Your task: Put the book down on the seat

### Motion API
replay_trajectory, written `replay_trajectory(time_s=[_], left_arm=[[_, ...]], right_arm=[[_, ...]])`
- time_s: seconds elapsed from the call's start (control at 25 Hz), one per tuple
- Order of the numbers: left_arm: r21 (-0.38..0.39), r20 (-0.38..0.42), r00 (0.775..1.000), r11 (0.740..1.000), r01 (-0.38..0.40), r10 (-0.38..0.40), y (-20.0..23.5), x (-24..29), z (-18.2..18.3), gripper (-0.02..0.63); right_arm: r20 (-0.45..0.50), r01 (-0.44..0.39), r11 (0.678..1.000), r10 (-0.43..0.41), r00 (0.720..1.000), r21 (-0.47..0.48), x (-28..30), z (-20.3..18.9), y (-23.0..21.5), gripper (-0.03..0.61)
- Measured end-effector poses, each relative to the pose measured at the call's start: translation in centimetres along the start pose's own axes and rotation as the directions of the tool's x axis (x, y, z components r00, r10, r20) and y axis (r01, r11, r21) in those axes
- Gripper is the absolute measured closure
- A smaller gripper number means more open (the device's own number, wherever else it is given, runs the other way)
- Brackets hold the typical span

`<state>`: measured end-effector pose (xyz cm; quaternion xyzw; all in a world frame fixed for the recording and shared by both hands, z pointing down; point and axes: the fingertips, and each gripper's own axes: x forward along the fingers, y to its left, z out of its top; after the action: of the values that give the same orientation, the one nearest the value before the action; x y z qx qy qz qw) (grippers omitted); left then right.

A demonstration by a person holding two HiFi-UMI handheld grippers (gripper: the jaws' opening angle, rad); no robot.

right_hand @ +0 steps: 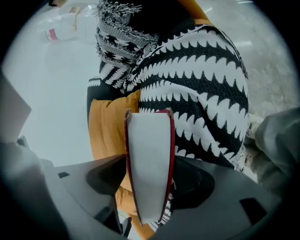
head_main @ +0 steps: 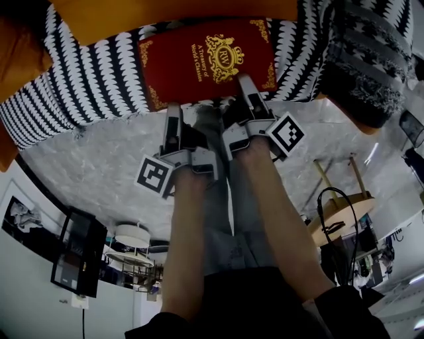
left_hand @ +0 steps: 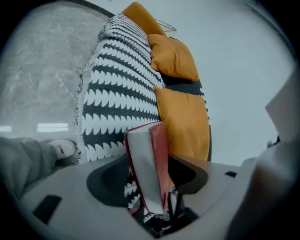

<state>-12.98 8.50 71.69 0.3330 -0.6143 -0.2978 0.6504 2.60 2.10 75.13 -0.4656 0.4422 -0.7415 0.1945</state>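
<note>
Item: red hardbound book, closed, with a gilt crest on the cover.
Location: lying flat, cover up, on the striped seat. Its near edge is at the seat's front edge, and the seat's orange cushion is just behind it.
Handling (judged): stiff boards and a thick page block, of moderate weight. It is not fragile, but the corners could dent, and it would flop open if lifted by one board.
Hold point (judged): across the full thickness at the edge nearest the seat's front, one gripper towards each corner.
Left gripper: at the seat's front edge with its jaws wide apart. The book's corner stands between them, with seat fabric showing beside it, so it is not clamped.
Right gripper: further onto the seat, with one jaw over the cover. The jaws are wide and the page edge nearly fills them, but slivers of background show on either side. Judged not pressing.
</note>
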Motion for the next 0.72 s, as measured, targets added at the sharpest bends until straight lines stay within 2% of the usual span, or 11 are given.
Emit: replay_trajectory(time_s=[0.16,0.32,0.44,0.48,0.6,0.64,0.72], left_arm=[[0.096,0.021,0.997,0.992,-0.077,0.075,0.1,-0.2,0.1,0.408],[0.125,0.024,0.989,0.981,-0.15,0.148,0.4,-0.1,0.1,0.509],[0.139,0.0,0.978,0.968,-0.208,0.21,1.0,-0.1,-0.2,0.529],[0.142,-0.01,0.973,0.964,-0.225,0.229,1.3,-0.3,-0.3,0.529],[0.16,-0.031,0.957,0.947,-0.279,0.287,2.2,-0.7,-0.7,0.535],[0.171,-0.037,0.953,0.941,-0.291,0.301,2.3,-0.9,-0.8,0.535],[0.19,-0.046,0.948,0.935,-0.301,0.314,2.5,-1.2,-0.9,0.54]], right_arm=[[-0.007,0.049,0.998,-0.049,0.999,-0.031,-0.2,-0.4,-0.3,0.255],[0.012,0.136,0.989,-0.136,0.991,-0.056,-1.3,-0.6,-1.1,0.241],[0.015,0.157,0.985,-0.157,0.988,-0.065,-2.2,-0.9,-0.8,0.243],[0.015,0.155,0.985,-0.154,0.988,-0.071,-2.5,-0.9,-0.6,0.253],[0.011,0.138,0.988,-0.137,0.99,-0.073,-3.4,-1.1,-0.5,0.352],[0.008,0.135,0.988,-0.135,0.991,-0.071,-3.7,-1.3,-0.6,0.353],[-0.001,0.153,0.984,-0.154,0.988,-0.086,-4.2,-1.5,-1.0,0.414]])
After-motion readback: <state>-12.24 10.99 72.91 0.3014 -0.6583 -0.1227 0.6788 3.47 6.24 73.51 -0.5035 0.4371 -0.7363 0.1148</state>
